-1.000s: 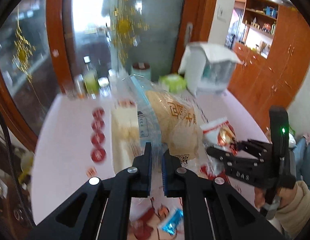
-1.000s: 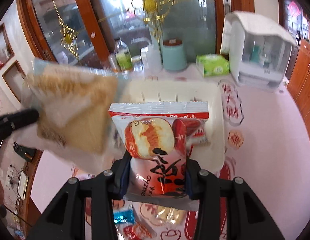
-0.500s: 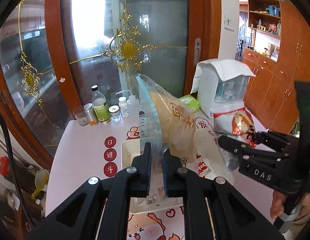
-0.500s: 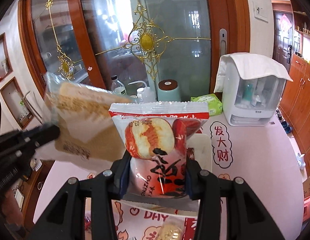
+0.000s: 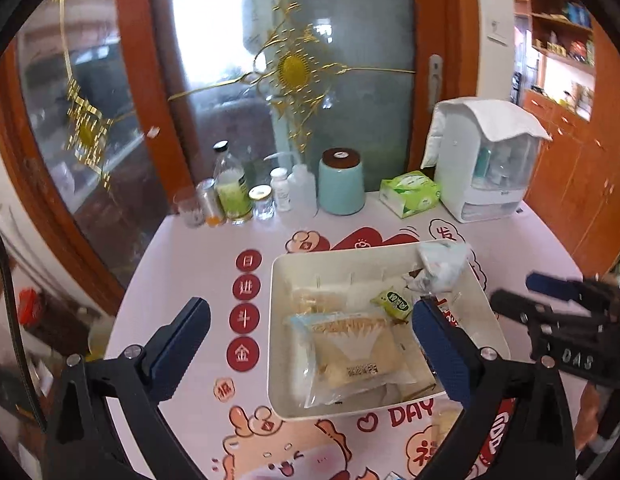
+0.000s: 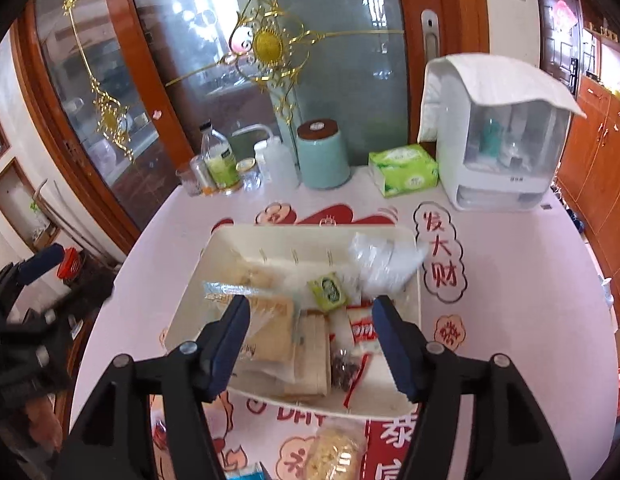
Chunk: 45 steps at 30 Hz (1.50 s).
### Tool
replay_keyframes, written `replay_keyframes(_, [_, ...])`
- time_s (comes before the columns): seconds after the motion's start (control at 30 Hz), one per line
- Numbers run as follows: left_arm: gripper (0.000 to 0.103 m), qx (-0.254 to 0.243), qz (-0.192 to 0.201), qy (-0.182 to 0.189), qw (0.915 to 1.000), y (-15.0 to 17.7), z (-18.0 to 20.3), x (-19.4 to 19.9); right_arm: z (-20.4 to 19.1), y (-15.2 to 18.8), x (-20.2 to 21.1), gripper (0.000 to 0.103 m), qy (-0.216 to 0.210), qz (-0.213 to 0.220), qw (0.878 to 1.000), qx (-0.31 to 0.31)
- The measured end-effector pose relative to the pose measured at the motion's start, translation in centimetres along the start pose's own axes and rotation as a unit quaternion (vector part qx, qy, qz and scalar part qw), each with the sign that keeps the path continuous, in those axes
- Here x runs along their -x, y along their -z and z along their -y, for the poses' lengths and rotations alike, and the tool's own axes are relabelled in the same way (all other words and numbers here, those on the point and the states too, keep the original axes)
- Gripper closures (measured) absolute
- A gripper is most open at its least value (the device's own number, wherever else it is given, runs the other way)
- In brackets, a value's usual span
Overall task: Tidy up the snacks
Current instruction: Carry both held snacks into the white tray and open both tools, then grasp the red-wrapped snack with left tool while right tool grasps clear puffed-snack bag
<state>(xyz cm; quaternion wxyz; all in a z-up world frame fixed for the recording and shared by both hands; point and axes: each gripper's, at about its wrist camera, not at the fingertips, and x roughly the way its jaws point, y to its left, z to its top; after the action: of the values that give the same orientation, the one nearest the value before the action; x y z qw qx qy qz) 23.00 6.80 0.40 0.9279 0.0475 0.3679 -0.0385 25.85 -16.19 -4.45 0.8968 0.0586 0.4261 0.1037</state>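
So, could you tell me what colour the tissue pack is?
Green and white; the tissue pack shows best in the right wrist view.

cream tray (image 5: 275, 320), pale pink tablecloth (image 5: 189, 264) with red cartoon prints, mint green canister (image 5: 341, 184) with brown lid, green tissue pack (image 6: 404, 170), small green snack packet (image 6: 327, 292).

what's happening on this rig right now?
A person with two handheld grippers is sorting snacks into the white tray. Left gripper and right gripper both hang open and empty above it. The bread packet and red snack bag lie inside; another snack waits on the table.
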Motion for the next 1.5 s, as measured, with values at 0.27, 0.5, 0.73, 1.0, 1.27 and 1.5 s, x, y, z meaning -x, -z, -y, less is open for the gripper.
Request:
replay_keyframes(0.27, [0.002, 0.055, -0.002, -0.015, 0.9984, 1.4, -2.2, 1.1, 0.9, 2.8, 0.6, 0.039, -0.009, -0.020, 1.000, -0.002])
replay_keyframes(0.5, [0.002, 0.057, -0.007, -0.033, 0.9978, 3.6, -2.5, 2.3, 1.4, 5.0, 2.1, 0.039, -0.012, -0.020, 1.000, -0.001])
replay_keyframes(0.73, [0.002, 0.063, -0.038, -0.057, 0.9957, 7.7, -2.9, 2.3, 2.0, 7.9, 2.6, 0.039, -0.016, -0.038, 0.999, 0.000])
replay_keyframes(1.0, [0.002, 0.070, -0.113, -0.089, 0.9871, 14.9, -4.8, -0.1, 3.2, 12.5, 0.4, 0.039, -0.018, -0.095, 0.995, -0.026])
replay_keyframes(1.27, [0.002, 0.079, -0.197, -0.076, 0.9743, 21.6, -6.9, -3.6, 3.4, 16.7, -2.6, 0.039, -0.010, -0.151, 0.987, -0.046])
replay_keyframes(1.5, [0.002, 0.077, -0.237, -0.051, 0.9671, 24.5, -6.6, -6.2, 2.5, 18.0, -5.0, 0.039, -0.007, -0.177, 0.983, -0.054])
